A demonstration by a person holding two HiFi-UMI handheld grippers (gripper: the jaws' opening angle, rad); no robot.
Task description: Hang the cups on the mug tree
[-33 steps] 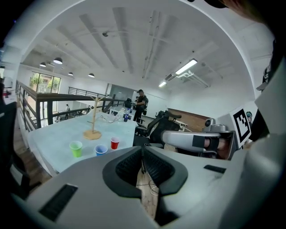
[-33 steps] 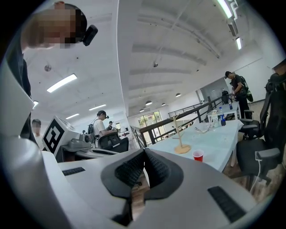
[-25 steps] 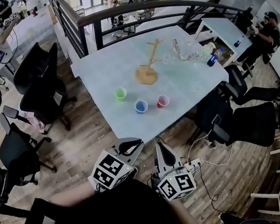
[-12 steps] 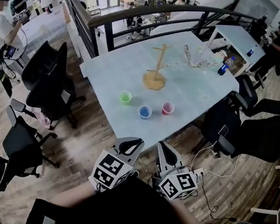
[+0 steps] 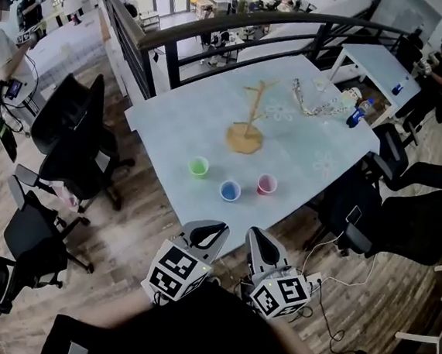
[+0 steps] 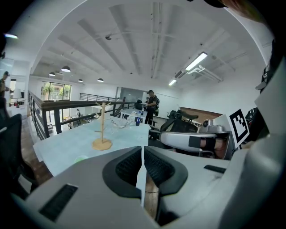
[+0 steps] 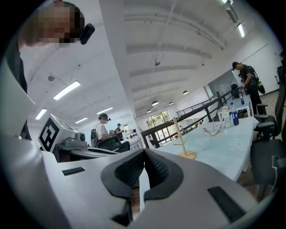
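Observation:
A wooden mug tree (image 5: 248, 126) stands on the pale table (image 5: 171, 129), with bare branches. Three cups sit in a row nearer me: green (image 5: 199, 166), blue (image 5: 230, 190) and red (image 5: 266, 184). Both grippers hover short of the table's near corner, over the wooden floor. My left gripper (image 5: 205, 230) is shut with nothing in it, and so is my right gripper (image 5: 258, 237). In the left gripper view the mug tree (image 6: 102, 133) shows far ahead past the shut left gripper (image 6: 143, 154). The right gripper view shows the mug tree (image 7: 182, 142) beyond the shut right gripper (image 7: 145, 156).
Black office chairs stand left (image 5: 77, 139) and right (image 5: 392, 216) of the table. A dark railing (image 5: 219, 36) runs behind it. A blue bottle (image 5: 358, 113) and clear clutter (image 5: 317, 104) lie at the far right corner. People stand at the back left and back right. Cables (image 5: 326, 295) trail on the floor.
The table and cups have drawn closer and shifted slightly right in the head view as I moved forward. Both grippers stay shut and side by side.

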